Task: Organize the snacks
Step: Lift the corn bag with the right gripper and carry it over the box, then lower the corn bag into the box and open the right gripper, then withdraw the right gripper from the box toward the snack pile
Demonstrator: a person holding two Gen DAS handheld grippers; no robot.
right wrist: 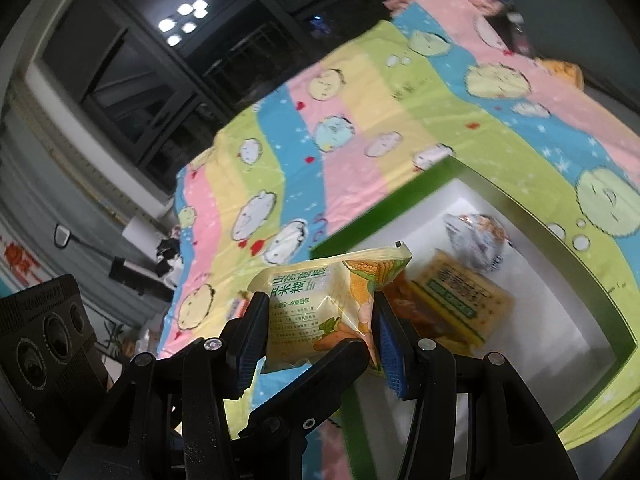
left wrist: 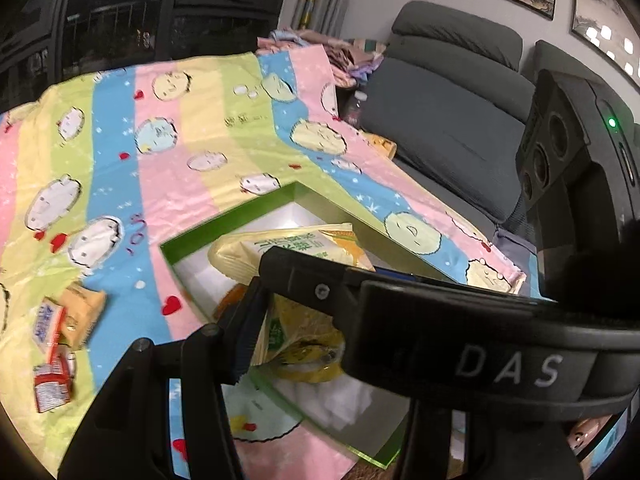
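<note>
Left wrist view: the left gripper [left wrist: 298, 320] is closed on a yellow snack packet [left wrist: 298, 340] over the green-rimmed box [left wrist: 224, 220]; the right gripper's body [left wrist: 460, 320] crosses in front and blocks much of the box; a corn snack packet [left wrist: 296, 248] shows beyond it; three small packets [left wrist: 60, 332] lie on the striped cloth [left wrist: 160, 140] to the left; a grey sofa [left wrist: 452, 120] stands behind.

Right wrist view: the right gripper [right wrist: 320, 320] pinches the corn snack packet [right wrist: 320, 300] between its blue pads [right wrist: 390, 340], at the box's [right wrist: 380, 208] near edge; inside lie a cracker packet [right wrist: 460, 300] and a silvery packet [right wrist: 476, 244].

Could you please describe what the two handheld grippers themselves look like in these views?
Both the left gripper and the right gripper are matte black linkages with silver pivot bolts and ribbed blue pads lining the jaws. One body seen from the left wrist bears white "DAS" lettering.
</note>
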